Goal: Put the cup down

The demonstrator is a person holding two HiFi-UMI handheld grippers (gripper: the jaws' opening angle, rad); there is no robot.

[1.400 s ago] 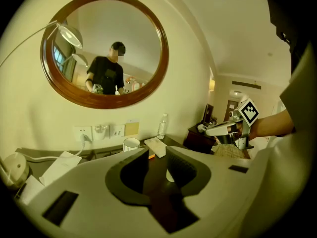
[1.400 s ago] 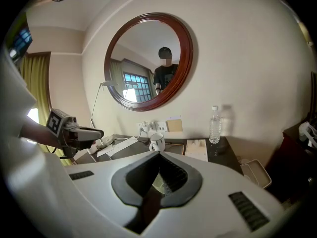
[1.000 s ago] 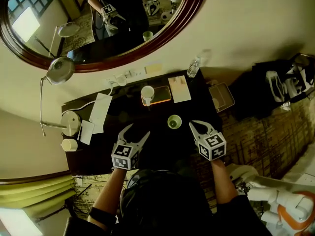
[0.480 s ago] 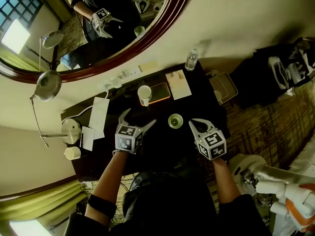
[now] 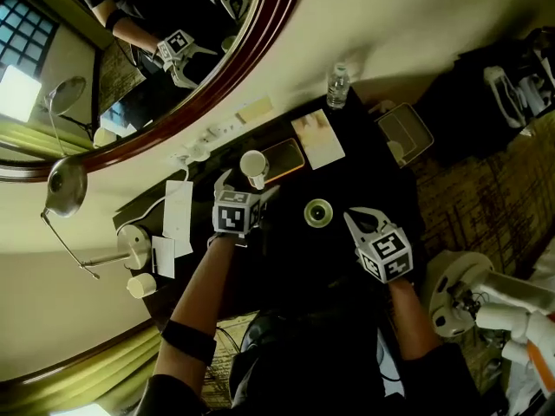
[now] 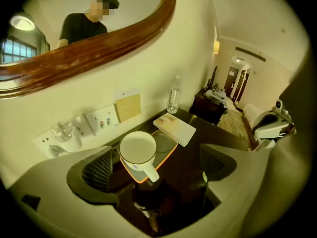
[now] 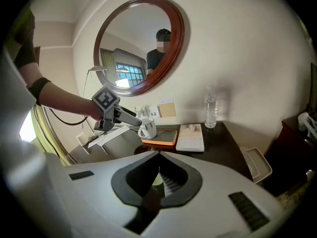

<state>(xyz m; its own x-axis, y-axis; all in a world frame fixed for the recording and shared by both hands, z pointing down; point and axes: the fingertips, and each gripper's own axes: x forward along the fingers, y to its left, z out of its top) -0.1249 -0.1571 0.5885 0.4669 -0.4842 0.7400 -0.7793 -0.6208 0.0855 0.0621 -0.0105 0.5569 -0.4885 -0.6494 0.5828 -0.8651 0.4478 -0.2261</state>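
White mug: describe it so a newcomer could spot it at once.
Below the big oval mirror stands a dark desk. Near its wall edge lies an orange-rimmed tray; the white mug stands on the tray's left end. Unlike the small green cup mid-desk, it is white, has a handle and sits on the tray.

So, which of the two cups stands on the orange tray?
The white mug with the handle; the green cup stands on the bare table.
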